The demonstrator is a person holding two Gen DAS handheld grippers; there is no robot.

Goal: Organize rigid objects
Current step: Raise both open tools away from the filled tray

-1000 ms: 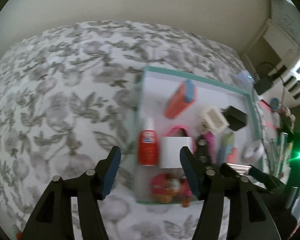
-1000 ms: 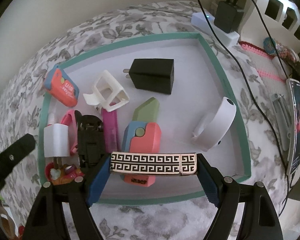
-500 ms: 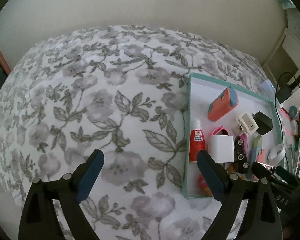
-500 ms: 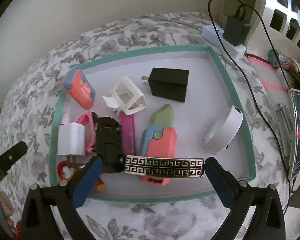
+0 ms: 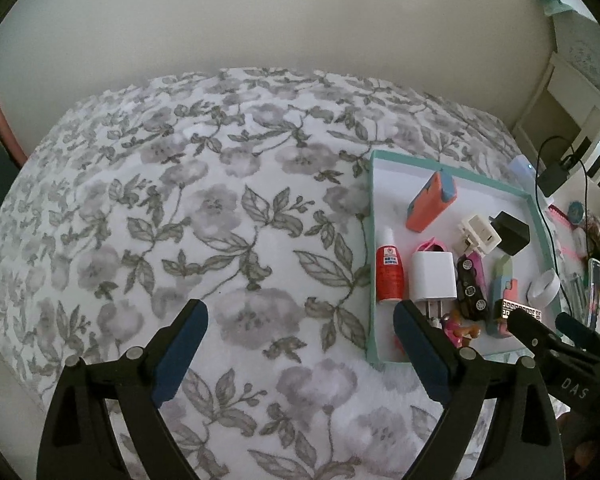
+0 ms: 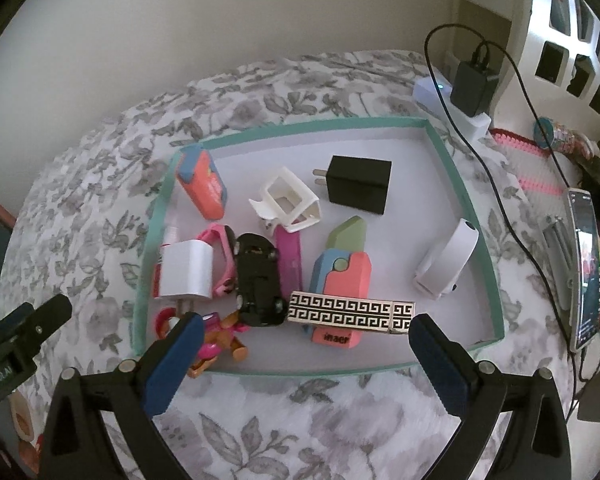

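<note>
- One shallow white tray with a teal rim lies on the grey-flowered white bedspread; in the right wrist view it fills the middle of the frame, in the left wrist view it sits at the right.
- Two plug chargers lie in it: one black cube upper centre, one white cube at the left wall.
- One flat bar with a black-and-gold key pattern lies low in the tray, on top of the coral, blue and green block, its right end just beside the right claw's right finger.
- One black toy car touches the bar's left end.
- One white open-frame clip, one white band, one coral-and-blue case and one red-labelled small bottle complete what can be counted clearly.
- The right gripper is spread wide over the tray's near rim and grips nothing.
- The left gripper is equally wide, empty, over bare bedspread in the lower centre of its view.
- Open room: the tray's upper right floor, and the bedspread across the left half of the left wrist view.
</note>
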